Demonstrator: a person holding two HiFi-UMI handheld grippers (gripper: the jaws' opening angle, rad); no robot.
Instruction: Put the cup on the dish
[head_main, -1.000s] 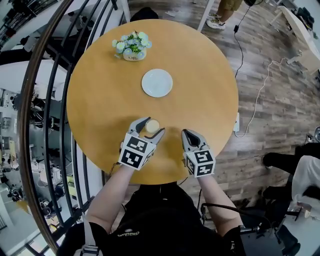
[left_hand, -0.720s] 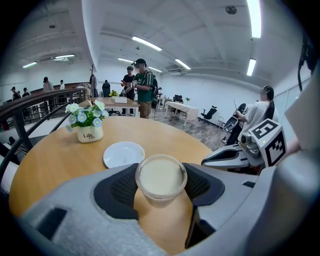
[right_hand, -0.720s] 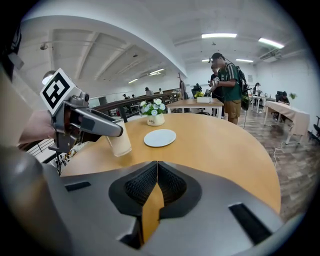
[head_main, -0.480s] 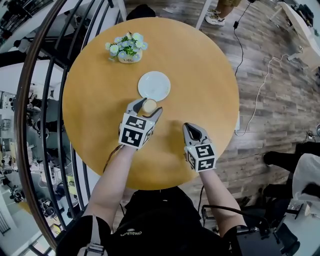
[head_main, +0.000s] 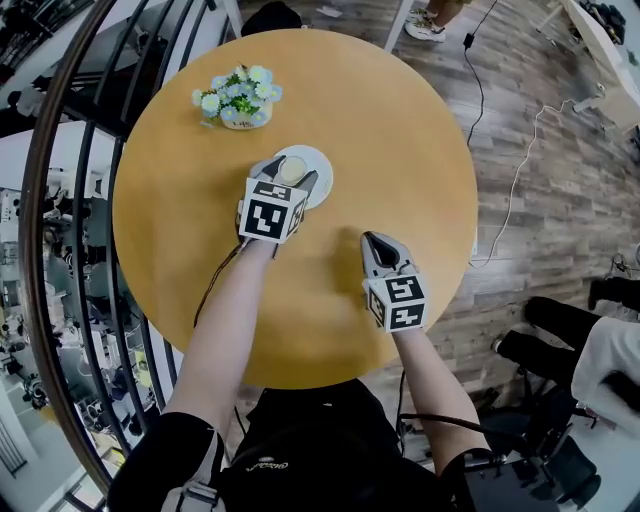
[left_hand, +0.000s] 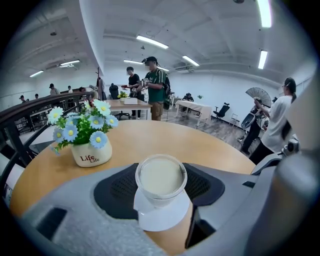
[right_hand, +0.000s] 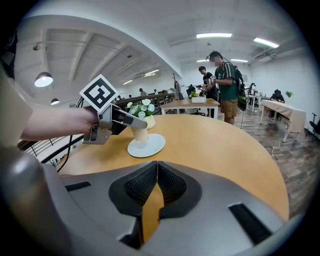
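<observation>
A small cup (head_main: 291, 170) of pale liquid sits between the jaws of my left gripper (head_main: 290, 176), which is shut on it. The cup (left_hand: 161, 177) is directly over the white dish (left_hand: 161, 218). In the right gripper view the cup (right_hand: 140, 134) stands upright with its base at or just above the dish (right_hand: 151, 146); I cannot tell if they touch. The dish (head_main: 319, 186) lies on the round wooden table (head_main: 400, 130). My right gripper (head_main: 372, 240) hovers over the table to the right of the dish, shut and empty, its pads meeting (right_hand: 157, 165).
A white pot of blue and white flowers (head_main: 235, 100) stands just beyond and left of the dish, close to the left gripper (right_hand: 117, 120). A dark curved railing (head_main: 60, 200) runs along the table's left side. People stand by tables far behind (left_hand: 155, 87).
My left gripper has carried the cup away from the near table edge and over the dish. The right gripper has moved forward a little and stayed shut.
</observation>
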